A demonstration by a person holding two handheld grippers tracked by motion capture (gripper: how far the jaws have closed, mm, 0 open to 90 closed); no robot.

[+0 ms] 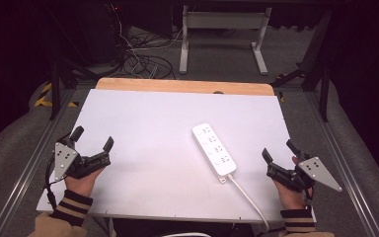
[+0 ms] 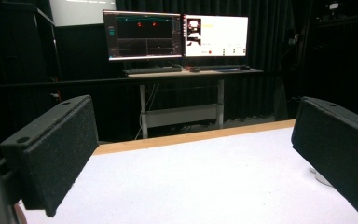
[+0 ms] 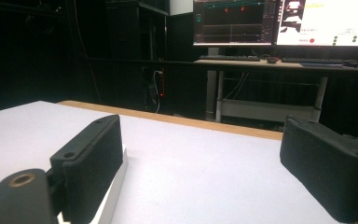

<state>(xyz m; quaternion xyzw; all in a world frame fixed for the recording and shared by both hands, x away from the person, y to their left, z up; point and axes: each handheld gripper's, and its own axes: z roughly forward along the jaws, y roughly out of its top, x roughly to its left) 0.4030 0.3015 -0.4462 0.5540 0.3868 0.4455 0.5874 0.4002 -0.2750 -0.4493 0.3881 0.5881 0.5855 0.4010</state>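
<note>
A white power strip lies flat on the white table top, right of the middle, and its white cable runs off the near edge. My left gripper rests at the table's near left, open, with nothing between its pads. My right gripper sits at the near right, just right of the strip, also open and holding nothing. In the left gripper view the gripper stands wide over bare table, with a bit of the strip beyond its right jaw. In the right gripper view the gripper is open; the strip lies behind its left jaw.
A wooden strip borders the table's far edge. Metal rails run along both sides. Beyond stand a white-legged desk with two lit monitors and tangled cables on the floor.
</note>
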